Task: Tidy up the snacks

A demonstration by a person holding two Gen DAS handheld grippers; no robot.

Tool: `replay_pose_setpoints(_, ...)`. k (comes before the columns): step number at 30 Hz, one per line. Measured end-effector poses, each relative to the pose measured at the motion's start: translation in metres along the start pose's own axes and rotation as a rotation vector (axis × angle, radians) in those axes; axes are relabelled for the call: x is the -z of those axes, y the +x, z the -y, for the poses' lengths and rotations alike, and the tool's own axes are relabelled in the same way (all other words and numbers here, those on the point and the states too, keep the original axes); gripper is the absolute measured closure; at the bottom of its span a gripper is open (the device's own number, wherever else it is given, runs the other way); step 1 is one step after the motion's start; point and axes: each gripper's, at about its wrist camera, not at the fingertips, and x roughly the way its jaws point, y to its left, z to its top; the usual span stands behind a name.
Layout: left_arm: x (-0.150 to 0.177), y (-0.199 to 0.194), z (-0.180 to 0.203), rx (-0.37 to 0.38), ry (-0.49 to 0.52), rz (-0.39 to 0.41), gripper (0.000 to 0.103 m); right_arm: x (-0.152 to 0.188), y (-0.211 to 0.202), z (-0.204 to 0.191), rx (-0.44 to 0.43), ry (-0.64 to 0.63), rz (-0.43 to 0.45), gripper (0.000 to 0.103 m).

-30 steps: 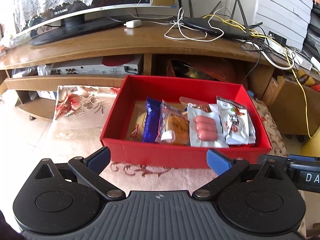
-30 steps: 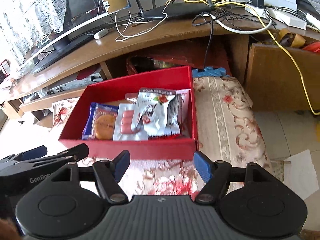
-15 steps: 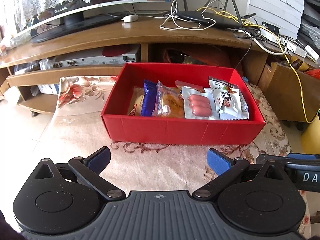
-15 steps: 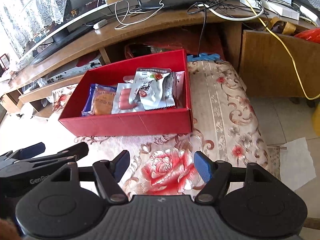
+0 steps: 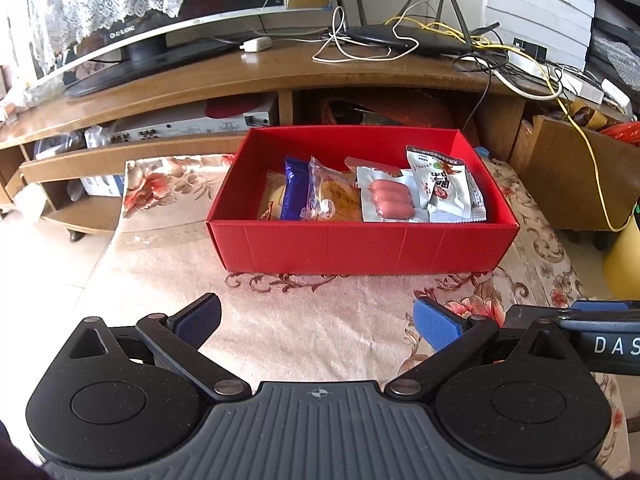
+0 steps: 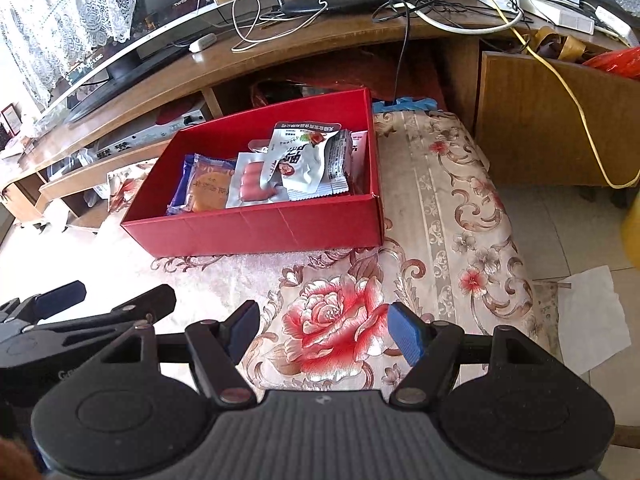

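A red box point(image 5: 360, 246) point(image 6: 256, 232) sits on a floral cloth and holds several snack packs in a row. Among them are a blue-wrapped cake point(image 5: 294, 194), a clear-wrapped cake point(image 5: 332, 196) point(image 6: 208, 188), a sausage pack point(image 5: 388, 200) point(image 6: 252, 180) and a white pouch point(image 5: 444, 184) point(image 6: 304, 152). My left gripper point(image 5: 316, 320) hangs open over the cloth, well short of the box's front wall, with nothing between its blue pads. My right gripper point(image 6: 322, 330) is open too, empty, above a red rose print to the box's front right.
A wooden TV stand point(image 5: 240, 76) with a monitor point(image 5: 168, 20), a router point(image 5: 404, 38) and tangled cables runs behind the box. A wooden cabinet point(image 6: 552, 120) stands at the right. White paper point(image 6: 588, 320) lies on the tiled floor beside the cloth.
Both grippers have drawn back from the red box, which now looks smaller and farther off, with more cloth showing before it. Both stayed open and empty.
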Motion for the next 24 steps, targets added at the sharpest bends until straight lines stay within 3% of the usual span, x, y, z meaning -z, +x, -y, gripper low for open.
replay_pose_setpoints(24,0.0082,-0.0026,-0.0004,0.013,-0.034,-0.067,0.000,0.0095,-0.0045,0.0013,-0.003,-0.015,-0.015,0.035)
